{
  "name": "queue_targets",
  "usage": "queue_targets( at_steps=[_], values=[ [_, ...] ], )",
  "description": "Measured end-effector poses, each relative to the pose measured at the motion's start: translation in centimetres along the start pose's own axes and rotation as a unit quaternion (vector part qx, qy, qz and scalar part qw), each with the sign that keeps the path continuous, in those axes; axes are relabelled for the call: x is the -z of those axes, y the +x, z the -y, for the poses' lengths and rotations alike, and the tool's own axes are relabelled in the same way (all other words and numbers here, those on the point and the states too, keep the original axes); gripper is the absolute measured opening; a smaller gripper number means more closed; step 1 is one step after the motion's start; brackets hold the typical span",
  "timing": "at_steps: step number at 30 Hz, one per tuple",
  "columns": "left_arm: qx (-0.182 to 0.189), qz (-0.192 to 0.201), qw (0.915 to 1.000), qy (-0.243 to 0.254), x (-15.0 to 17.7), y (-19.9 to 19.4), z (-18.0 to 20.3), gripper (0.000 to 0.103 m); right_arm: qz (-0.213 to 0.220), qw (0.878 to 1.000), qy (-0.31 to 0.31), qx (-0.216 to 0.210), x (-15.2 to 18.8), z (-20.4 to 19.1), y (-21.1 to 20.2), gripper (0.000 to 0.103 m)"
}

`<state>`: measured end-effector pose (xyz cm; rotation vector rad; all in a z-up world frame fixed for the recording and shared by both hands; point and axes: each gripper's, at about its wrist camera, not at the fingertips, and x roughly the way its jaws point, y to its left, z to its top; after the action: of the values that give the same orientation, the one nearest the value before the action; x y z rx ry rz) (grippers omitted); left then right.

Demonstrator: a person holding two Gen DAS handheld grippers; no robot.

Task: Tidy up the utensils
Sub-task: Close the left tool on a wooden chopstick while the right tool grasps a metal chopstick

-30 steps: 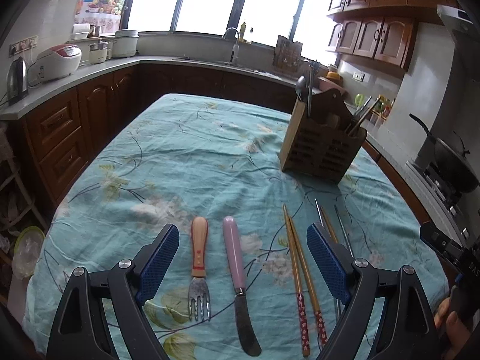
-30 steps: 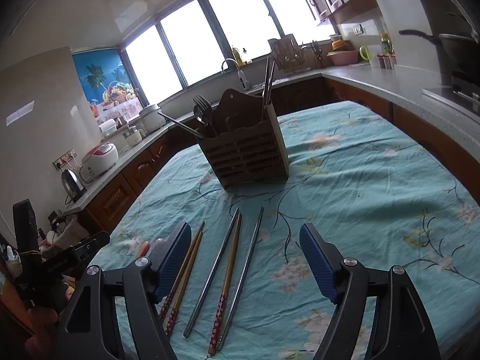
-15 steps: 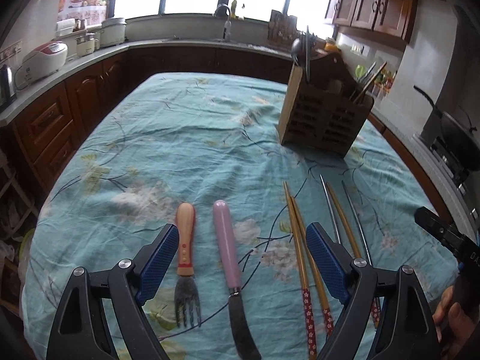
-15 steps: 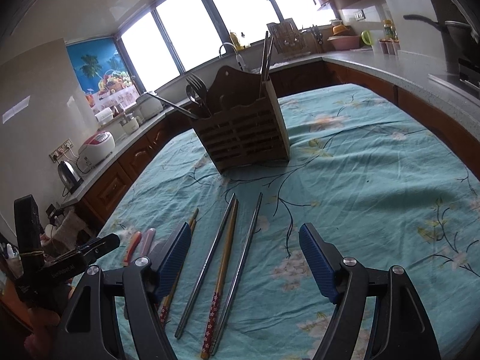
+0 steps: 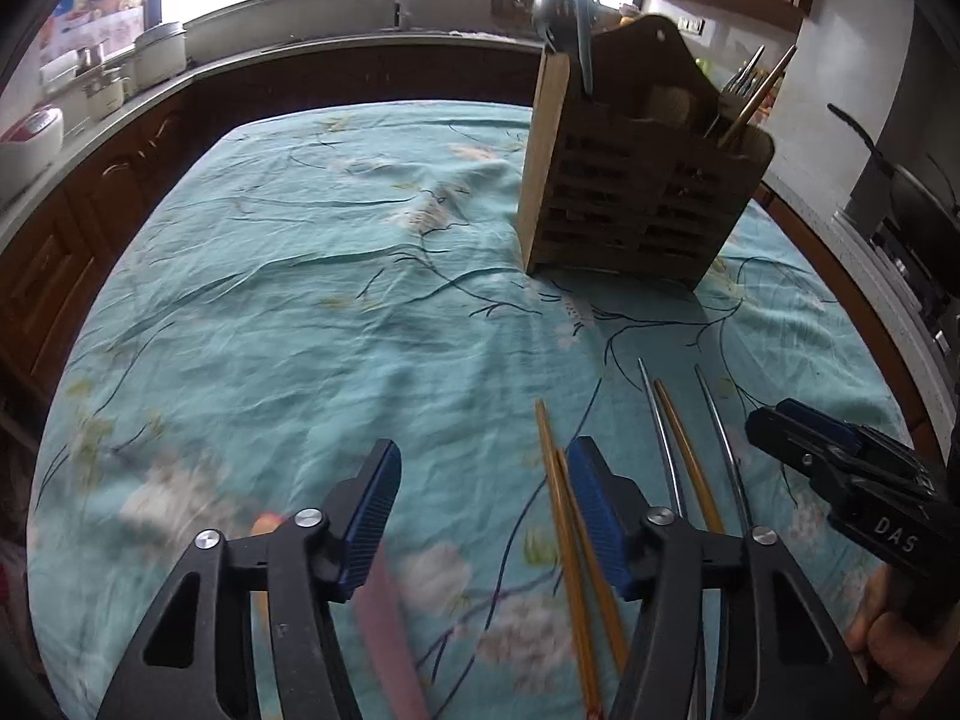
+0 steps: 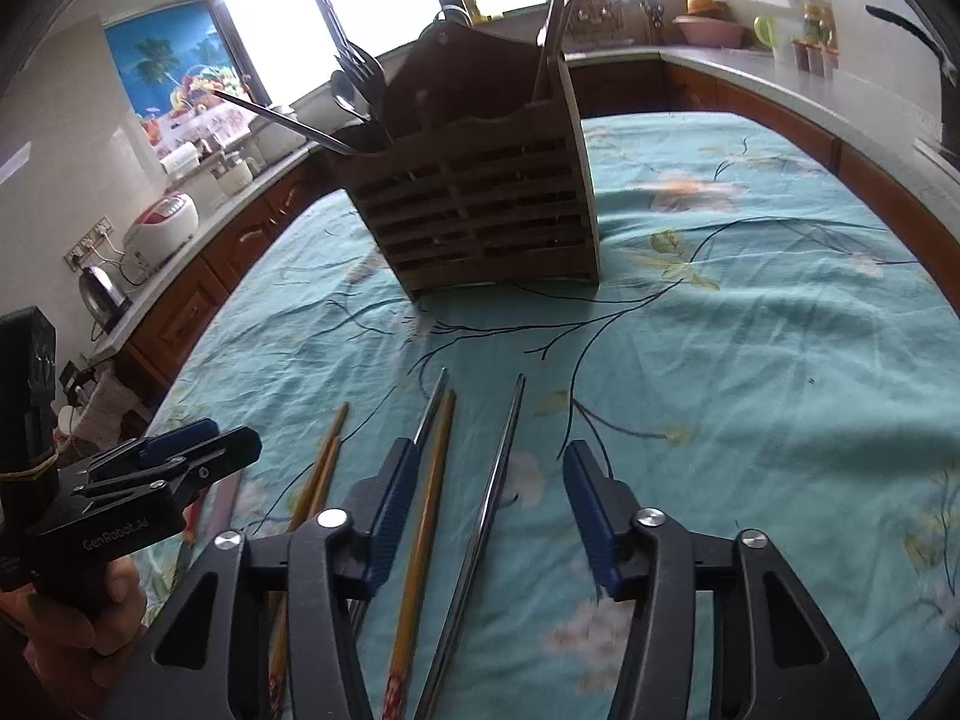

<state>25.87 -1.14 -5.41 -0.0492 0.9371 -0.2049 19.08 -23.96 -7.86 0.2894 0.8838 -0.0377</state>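
Note:
A slatted wooden utensil holder stands on the teal floral tablecloth and holds spoons, forks and chopsticks; it also shows in the right wrist view. My left gripper is open, low over the cloth, with the pink-handled knife between its jaws and wooden chopsticks by its right finger. My right gripper is open over a metal chopstick and a wooden chopstick. More chopsticks lie to their left.
Dark wood cabinets and a counter with a rice cooker and kettle run round the table. A wok sits on the stove at the right. Each gripper shows in the other's view, the right one and the left one.
Both grippers have moved forward and down toward the utensils and holder. The fork has slipped almost out of the left view. Both jaws have narrowed somewhat.

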Motion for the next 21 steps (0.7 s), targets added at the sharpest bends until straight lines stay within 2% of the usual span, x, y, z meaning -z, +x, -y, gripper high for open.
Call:
queue_targets(
  at_steps=[2, 4, 6, 10, 14, 15, 17, 19, 21],
  values=[
    [0.001, -0.009, 1.0000, 0.004, -0.7, 1.3, 0.2, 0.054, -0.011, 1.000, -0.003, 0.008, -0.6, 0.2, 1.1, 0.048],
    [0.007, -0.018, 0.9998, 0.006, -1.2, 2.3, 0.4, 0.049, -0.023, 1.000, -0.003, 0.010, -0.9, 0.3, 2.0, 0.041],
    [0.012, -0.031, 0.9994, 0.009, -1.8, 3.6, 0.6, 0.049, -0.034, 0.999, -0.004, 0.017, -1.3, 0.5, 3.0, 0.037],
    [0.020, -0.057, 0.9980, 0.022, -2.4, 5.7, 1.2, 0.042, -0.046, 0.999, -0.012, 0.025, -1.9, 0.6, 4.2, 0.033],
    [0.003, -0.053, 0.9973, 0.052, -2.8, 6.5, 2.2, 0.040, -0.054, 0.997, -0.033, 0.037, -2.5, 0.2, 5.0, 0.032],
    [-0.001, -0.051, 0.9970, 0.058, -2.8, 6.7, 2.4, 0.037, -0.056, 0.997, -0.043, 0.043, -2.5, -0.1, 5.1, 0.031],
    [-0.013, -0.044, 0.9963, 0.073, -2.8, 6.8, 3.0, 0.023, -0.059, 0.994, -0.069, 0.060, -2.7, -0.7, 5.5, 0.026],
    [-0.006, -0.043, 0.9958, 0.081, -2.8, 6.9, 3.3, 0.007, -0.059, 0.992, -0.089, 0.073, -2.7, -1.2, 5.6, 0.015],
    [-0.005, -0.043, 0.9957, 0.082, -2.8, 6.8, 3.3, 0.006, -0.058, 0.991, -0.095, 0.076, -2.6, -1.3, 5.6, 0.008]
  ],
)
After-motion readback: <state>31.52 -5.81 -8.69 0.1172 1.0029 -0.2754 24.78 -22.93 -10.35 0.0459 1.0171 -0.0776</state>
